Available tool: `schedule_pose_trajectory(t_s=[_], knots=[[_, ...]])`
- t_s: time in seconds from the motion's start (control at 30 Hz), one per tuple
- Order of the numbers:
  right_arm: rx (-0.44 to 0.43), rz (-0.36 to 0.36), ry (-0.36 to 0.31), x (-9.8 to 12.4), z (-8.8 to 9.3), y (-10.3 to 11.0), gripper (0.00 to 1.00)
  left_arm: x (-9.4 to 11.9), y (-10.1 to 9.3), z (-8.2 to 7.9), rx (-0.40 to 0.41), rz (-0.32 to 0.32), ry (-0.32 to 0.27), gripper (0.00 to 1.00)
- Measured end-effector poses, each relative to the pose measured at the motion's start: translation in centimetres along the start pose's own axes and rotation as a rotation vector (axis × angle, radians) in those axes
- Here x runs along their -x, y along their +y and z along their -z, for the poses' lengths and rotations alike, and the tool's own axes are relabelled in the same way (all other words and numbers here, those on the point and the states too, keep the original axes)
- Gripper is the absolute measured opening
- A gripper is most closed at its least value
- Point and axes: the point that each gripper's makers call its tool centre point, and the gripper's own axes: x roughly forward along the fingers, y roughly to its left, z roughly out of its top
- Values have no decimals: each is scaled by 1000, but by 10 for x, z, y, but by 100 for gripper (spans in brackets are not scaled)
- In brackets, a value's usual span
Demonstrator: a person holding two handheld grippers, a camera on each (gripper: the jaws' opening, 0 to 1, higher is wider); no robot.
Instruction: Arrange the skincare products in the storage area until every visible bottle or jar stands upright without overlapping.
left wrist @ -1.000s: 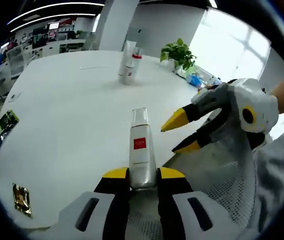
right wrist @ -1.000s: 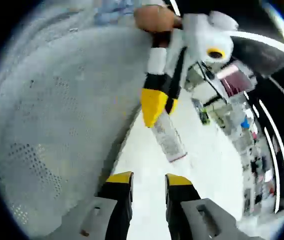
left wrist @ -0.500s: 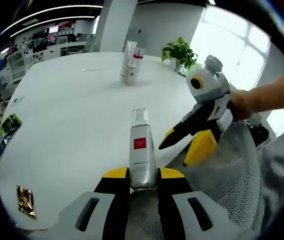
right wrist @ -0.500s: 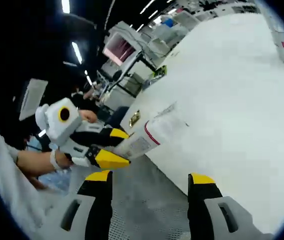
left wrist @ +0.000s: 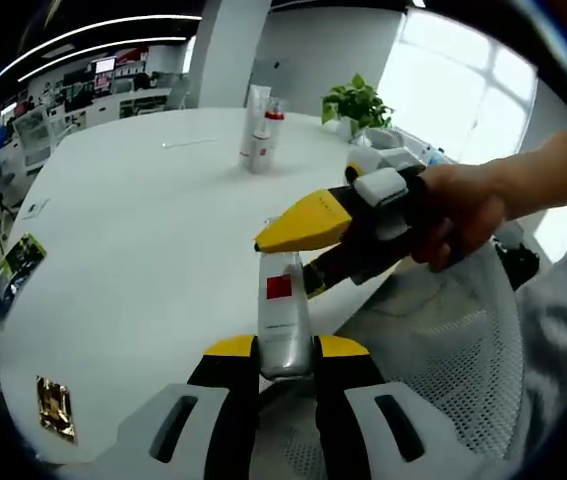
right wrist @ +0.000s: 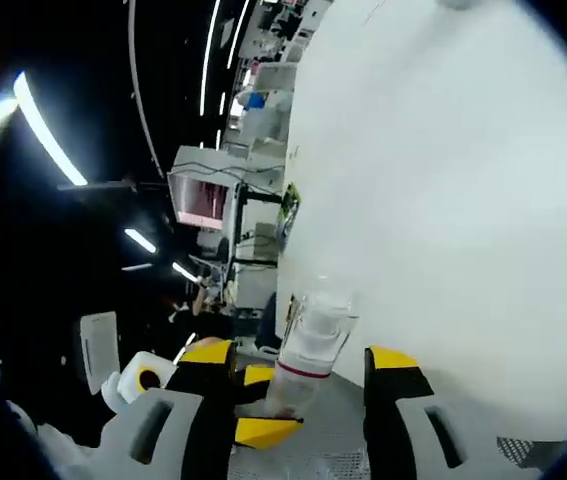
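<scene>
Since a second ago our right claw (left wrist: 308, 250) closes in, jaws apart, straddling the bottle (left wrist: 281, 315) cap; our left claw (left wrist: 285, 347) stays clamped on its base, suggesting a handover.

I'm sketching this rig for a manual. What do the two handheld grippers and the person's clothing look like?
The left gripper has two black jaws with yellow tips, set on pale grey housings with dark slots. The right gripper looks alike: a yellow tip on black, with white blocks near the hand gripping it. The same yellow, black and grey shows in the right gripper view. A light grey garment shows at the edge.
</scene>
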Motion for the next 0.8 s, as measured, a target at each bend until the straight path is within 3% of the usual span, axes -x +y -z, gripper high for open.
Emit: schedule_pose_trajectory(t_s=[0.03, 0.1, 0.13, 0.2, 0.37, 0.47, 0.63, 0.7, 0.8], knots=[[-3, -2, -5, -1, 0, 0, 40, 0, -1, 0, -2, 5, -2, 16], [17, 12, -7, -3, 0, 0, 20, 0, -2, -2, -12, 9, -10, 16], [32, 25, -37, -2, -7, -2, 21, 0, -2, -1, -3, 12, -5, 16], [45, 9, -29, 1, -6, 4, 20, 0, 0, -2, -8, 8, -14, 16], [175, 6, -3, 6, -9, 11, 18, -1, -3, -6, -36, 23, -35, 17], [272, -1, 10, 7, -10, 17, 16, -3, -4, -6, -61, 28, -39, 16], [534, -26, 108, 7, -2, 28, 15, -4, -11, -6, -64, 78, -40, 18], [718, -9, 175, 10, 5, 28, 15, -3, -12, -8, -65, 89, -50, 18], [768, -36, 205, 11, 10, 32, 15, -3, -12, -11, -50, 94, -64, 21]])
